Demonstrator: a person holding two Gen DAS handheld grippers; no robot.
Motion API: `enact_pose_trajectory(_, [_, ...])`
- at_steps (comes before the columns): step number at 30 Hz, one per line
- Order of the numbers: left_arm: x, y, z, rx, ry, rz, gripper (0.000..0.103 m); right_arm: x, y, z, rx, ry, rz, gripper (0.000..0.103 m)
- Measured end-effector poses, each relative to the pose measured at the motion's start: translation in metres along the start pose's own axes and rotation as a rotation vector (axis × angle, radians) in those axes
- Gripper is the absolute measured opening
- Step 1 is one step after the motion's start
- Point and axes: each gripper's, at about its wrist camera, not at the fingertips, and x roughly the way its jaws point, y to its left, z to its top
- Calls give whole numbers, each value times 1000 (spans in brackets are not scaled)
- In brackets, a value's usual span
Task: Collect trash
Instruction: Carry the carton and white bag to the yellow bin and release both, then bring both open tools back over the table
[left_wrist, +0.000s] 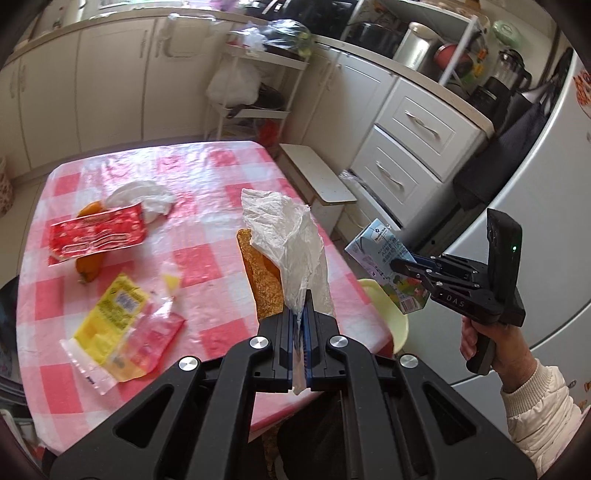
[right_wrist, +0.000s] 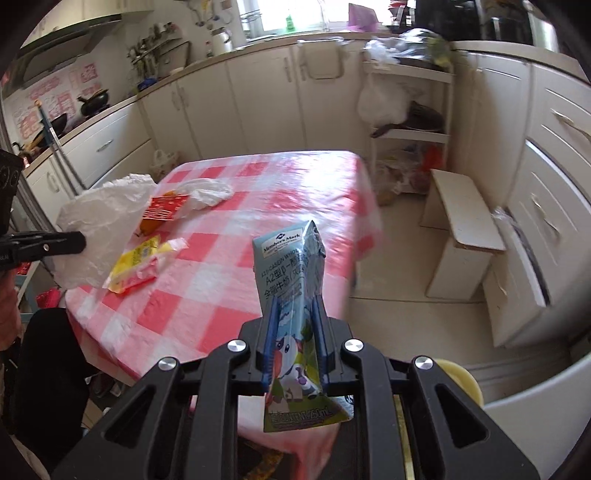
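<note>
My left gripper (left_wrist: 302, 295) is shut on a crumpled white plastic bag (left_wrist: 291, 236) and holds it up above the near edge of the pink checked table (left_wrist: 207, 221). My right gripper (right_wrist: 294, 301) is shut on a blue milk carton (right_wrist: 291, 266), held in the air off the table's right edge; the carton also shows in the left wrist view (left_wrist: 388, 266). On the table lie a red wrapper (left_wrist: 98, 232), a yellow wrapper (left_wrist: 114, 314), orange peel (left_wrist: 88, 264) and another white bag (left_wrist: 147, 195).
A pale yellow bowl-like bin (left_wrist: 388, 314) sits below the table's right edge. A white stool (right_wrist: 461, 229) stands on the floor to the right, before the cabinets (left_wrist: 413, 147). A white rack (left_wrist: 255, 92) stands behind the table. A fridge (left_wrist: 546, 206) is at the far right.
</note>
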Motion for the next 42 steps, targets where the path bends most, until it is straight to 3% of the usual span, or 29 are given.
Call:
enact_pose_trajectory(8, [34, -78, 13, 120, 52, -54, 4, -8, -56, -47, 82, 34, -139, 19])
enact_pose_trajectory(22, [120, -170, 28, 272, 192, -97, 4, 26, -115, -92, 210, 80, -194, 20])
enact_pose_trajectory(23, [126, -173, 28, 277, 203, -100, 4, 27, -118, -94, 219, 81, -200, 22])
enact_pose_trajectory(25, [142, -180, 30, 287, 231, -107, 4, 28, -124, -98, 240, 74, -209, 35])
enact_pose_trajectory(28, [160, -189, 31, 303, 266, -110, 4, 25, -129, -102, 256, 68, -231, 41])
enact_pose_trajectory(32, [189, -205, 30, 338, 323, -97, 4, 12, -134, -106, 259, 54, -291, 58])
enact_pose_trajectory(37, [235, -227, 22, 383, 434, -49, 5, -13, -133, -108, 242, 42, -383, 68])
enact_pose_trajectory(39, [249, -235, 19, 397, 467, -40, 10, -23, -131, -109, 232, 40, -413, 72])
enact_pose_trajectory(41, [255, -240, 19, 403, 464, -17, 31, -32, -128, -109, 230, 34, -430, 75])
enact_pose_trajectory(42, [254, -241, 19, 406, 451, -10, 36, -38, -127, -109, 233, 30, -433, 76])
